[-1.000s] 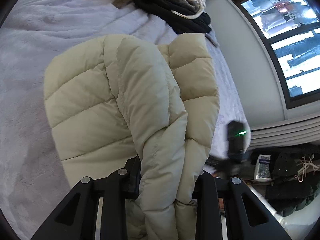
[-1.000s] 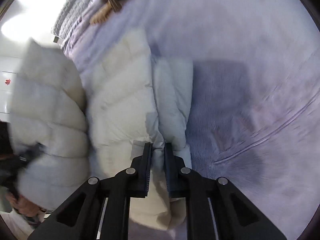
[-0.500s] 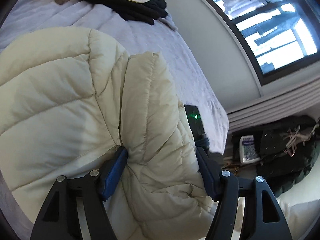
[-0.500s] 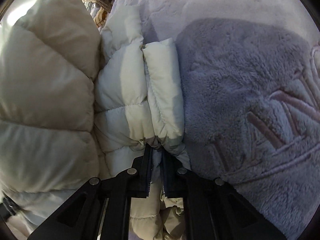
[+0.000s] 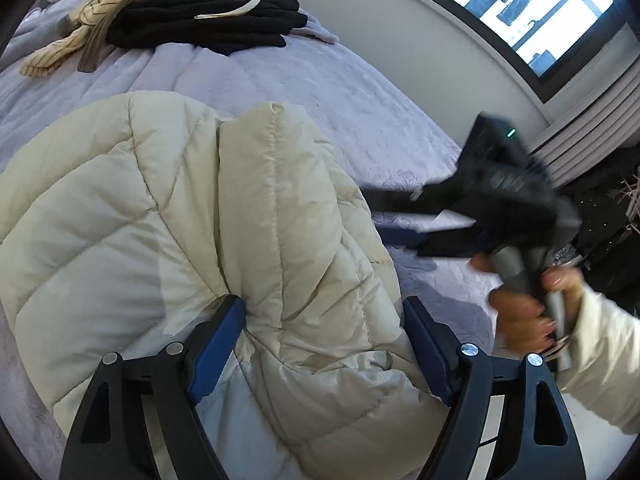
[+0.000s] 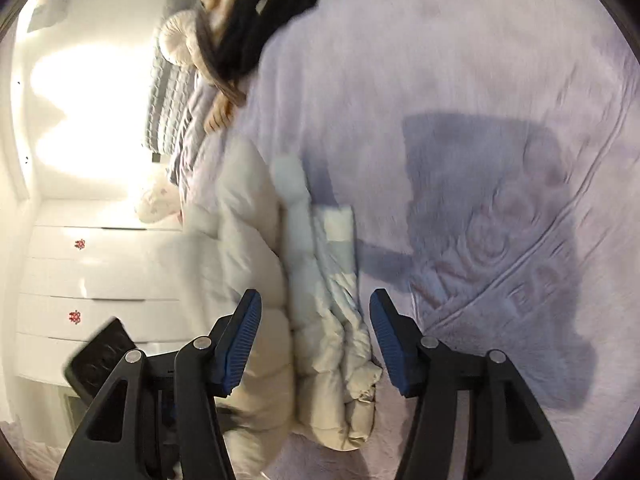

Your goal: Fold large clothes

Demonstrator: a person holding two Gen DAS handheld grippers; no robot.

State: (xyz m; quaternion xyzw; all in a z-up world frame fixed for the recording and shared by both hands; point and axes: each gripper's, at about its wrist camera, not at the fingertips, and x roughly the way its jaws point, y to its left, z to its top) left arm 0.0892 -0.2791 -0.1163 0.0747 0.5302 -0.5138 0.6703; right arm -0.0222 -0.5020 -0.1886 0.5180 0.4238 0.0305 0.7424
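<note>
A cream quilted puffer jacket (image 5: 180, 240) lies folded in a thick bundle on the lavender bed cover (image 5: 340, 92). My left gripper (image 5: 324, 336) is open, its blue pads (image 5: 218, 340) standing wide on either side of the jacket's near fold. My right gripper (image 6: 314, 332) is open too, with the jacket's folded edge (image 6: 320, 300) lying between its jaws and apart from the pads. In the left wrist view the right gripper (image 5: 472, 208) shows blurred, held in a hand to the right of the jacket.
A pile of black and striped cream clothes (image 5: 192, 12) lies at the far end of the bed. A window and grey wall (image 5: 400, 40) stand on the right. A white drawer unit (image 6: 88, 280) stands beside the bed. Dark items (image 5: 600, 220) lie on the floor.
Both grippers have opened and let go of the jacket. The right gripper has pulled back and away from the bundle, which now rests on the bed.
</note>
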